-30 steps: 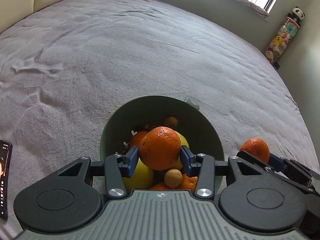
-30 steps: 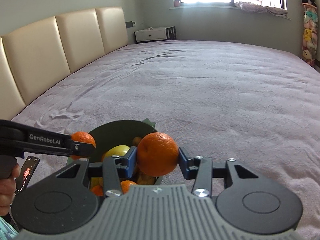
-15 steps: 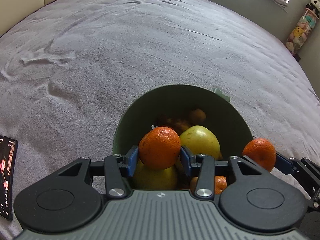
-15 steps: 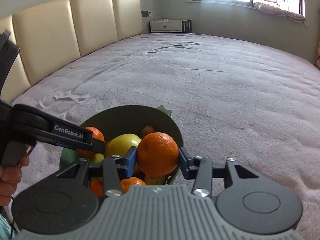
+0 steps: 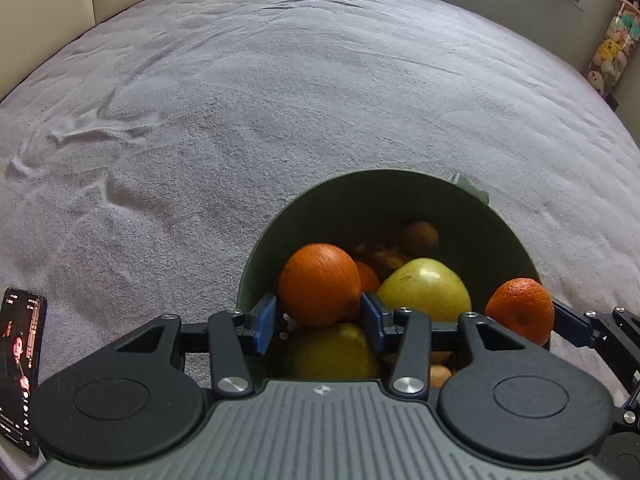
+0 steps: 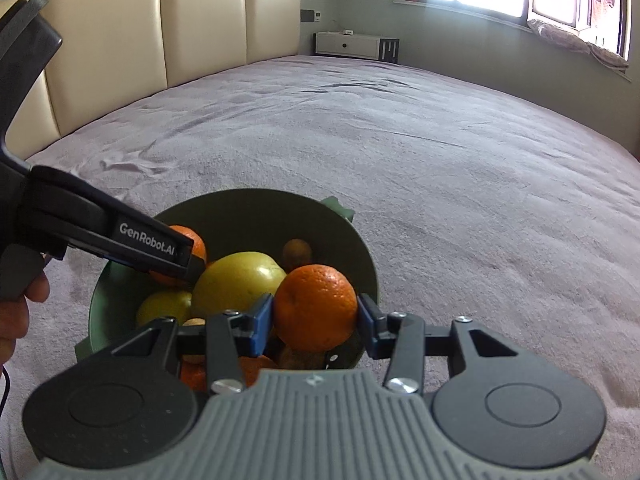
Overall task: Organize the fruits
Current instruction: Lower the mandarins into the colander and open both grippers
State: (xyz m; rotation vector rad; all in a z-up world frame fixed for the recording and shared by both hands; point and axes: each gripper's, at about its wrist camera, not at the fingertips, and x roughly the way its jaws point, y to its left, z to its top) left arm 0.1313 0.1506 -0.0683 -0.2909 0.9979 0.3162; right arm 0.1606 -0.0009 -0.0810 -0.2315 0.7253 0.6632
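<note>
Over green bowl: glossy orange, dimpled skin, clamped by right tongs.

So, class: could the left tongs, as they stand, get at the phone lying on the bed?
Probably not yet: the left tongs are shut on an orange over the bowl; the phone lies unobstructed off to their left.

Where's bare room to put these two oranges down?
Bedspread is bare beyond the bowl toward the headboard, and right of it. Bowl is crowded with fruit. Phone takes the near left edge.
</note>
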